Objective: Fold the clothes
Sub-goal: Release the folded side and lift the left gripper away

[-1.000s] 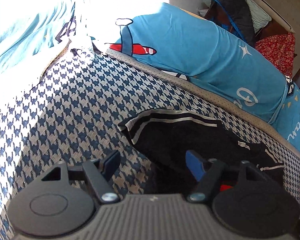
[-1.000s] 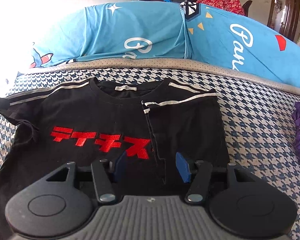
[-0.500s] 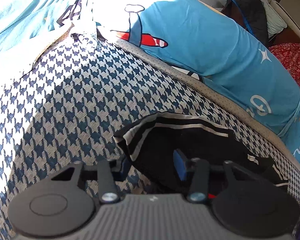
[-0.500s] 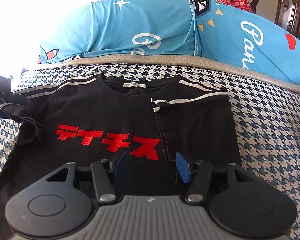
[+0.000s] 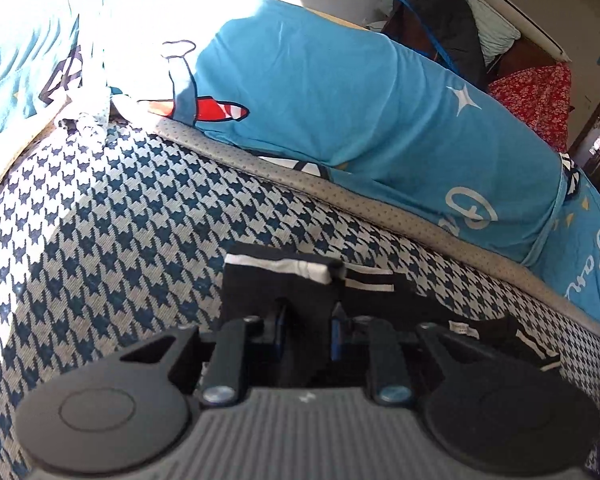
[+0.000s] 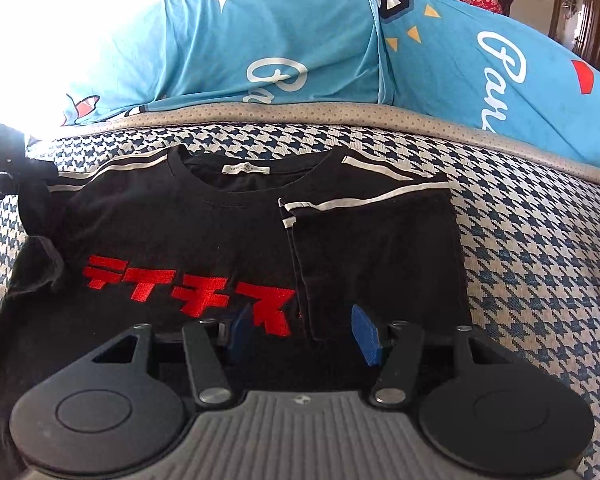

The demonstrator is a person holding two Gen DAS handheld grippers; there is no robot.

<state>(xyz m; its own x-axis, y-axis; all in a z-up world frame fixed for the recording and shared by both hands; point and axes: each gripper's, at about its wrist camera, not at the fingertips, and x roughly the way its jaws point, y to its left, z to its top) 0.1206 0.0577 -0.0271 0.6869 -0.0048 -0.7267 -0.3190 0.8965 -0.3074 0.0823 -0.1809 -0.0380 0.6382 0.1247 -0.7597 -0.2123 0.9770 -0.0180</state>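
Right wrist view: nearest, the right gripper (image 6: 300, 330) hangs half open over the lower front of the black T-shirt (image 6: 188, 232), holding nothing, its blue pads either side of the folded-in right sleeve's edge. The shirt lies face up on the houndstooth bed cover (image 6: 520, 280), red lettering (image 6: 188, 292) showing, collar away from the camera. At the shirt's far left, the left gripper (image 5: 306, 330) is closing on the striped left sleeve (image 5: 280, 276), cloth bunched between its pads, probably to fold it inward to match the other. Right of the shirt there is bare cover for moving. Beyond the collar, a grey mattress edge (image 6: 300, 114) and blue pillows (image 6: 268, 44) bound the space.
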